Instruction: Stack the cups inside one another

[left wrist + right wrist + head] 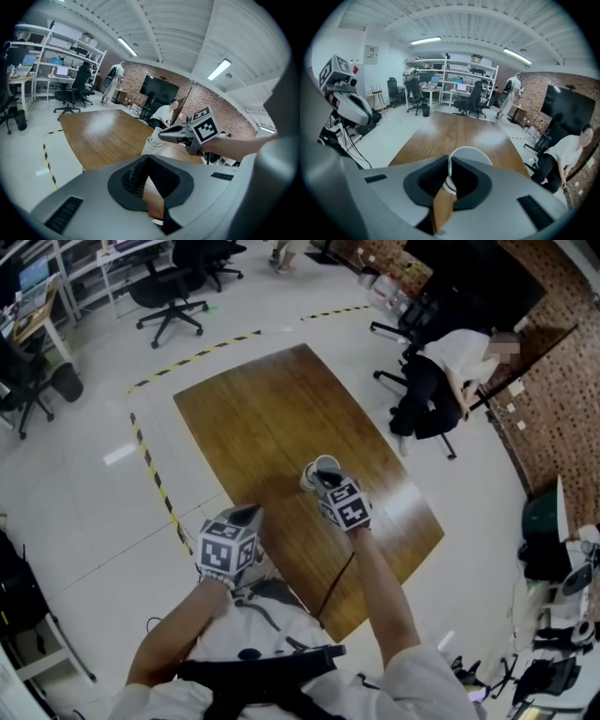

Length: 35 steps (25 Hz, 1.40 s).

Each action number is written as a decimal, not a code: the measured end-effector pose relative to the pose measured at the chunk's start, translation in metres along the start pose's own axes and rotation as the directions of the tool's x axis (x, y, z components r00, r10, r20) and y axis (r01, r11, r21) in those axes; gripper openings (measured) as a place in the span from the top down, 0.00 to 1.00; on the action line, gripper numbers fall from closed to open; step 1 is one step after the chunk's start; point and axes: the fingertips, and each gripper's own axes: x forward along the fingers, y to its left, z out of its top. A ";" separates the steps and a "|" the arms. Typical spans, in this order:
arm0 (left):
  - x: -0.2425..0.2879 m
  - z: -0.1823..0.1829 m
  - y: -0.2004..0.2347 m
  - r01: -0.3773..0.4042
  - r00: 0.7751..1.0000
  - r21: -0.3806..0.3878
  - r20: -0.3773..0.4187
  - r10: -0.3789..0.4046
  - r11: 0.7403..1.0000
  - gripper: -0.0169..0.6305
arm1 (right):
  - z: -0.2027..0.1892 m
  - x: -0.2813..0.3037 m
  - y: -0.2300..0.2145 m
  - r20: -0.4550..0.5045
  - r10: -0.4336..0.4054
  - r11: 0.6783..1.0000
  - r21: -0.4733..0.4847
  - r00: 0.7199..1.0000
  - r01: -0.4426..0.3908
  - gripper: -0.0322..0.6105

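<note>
A white cup (325, 463) is over the near part of the wooden table (272, 418). My right gripper (322, 477) is shut on its rim, one pad inside the cup (471, 156) and one outside. From the left gripper view the cup (152, 145) shows ridges low on its wall, like cups nested together. Whether its base touches the table I cannot tell. My left gripper (247, 514) hangs at the table's near left edge, away from the cup, its pads (136, 176) meeting at the tips with nothing between them.
A person sits on a chair (441, 381) close to the table's right side. Yellow-black tape (150, 465) runs along the floor to the left. Office chairs (169, 296) and desks stand at the far end. A dark cable (333, 592) trails from my right hand.
</note>
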 end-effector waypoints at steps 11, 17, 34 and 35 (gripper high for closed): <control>-0.009 -0.001 0.007 -0.019 1.000 -0.016 0.011 0.019 1.000 0.98 | -0.027 0.024 0.008 -0.104 -0.012 0.998 -0.057 0.994 0.006 0.89; -0.013 -0.001 0.013 -0.024 1.000 -0.021 0.015 0.024 0.999 0.98 | -0.036 0.035 0.011 -0.125 -0.014 0.999 -0.037 0.992 0.009 0.87; -0.042 -0.016 0.033 0.063 0.998 -0.001 -0.014 -0.063 0.998 0.98 | -0.022 -0.054 0.037 0.196 -0.234 0.851 0.515 0.952 0.104 0.85; -0.045 -0.018 0.033 0.074 0.997 0.002 -0.017 -0.074 0.997 0.98 | -0.029 -0.063 0.047 0.204 -0.245 0.822 0.562 0.948 0.092 0.88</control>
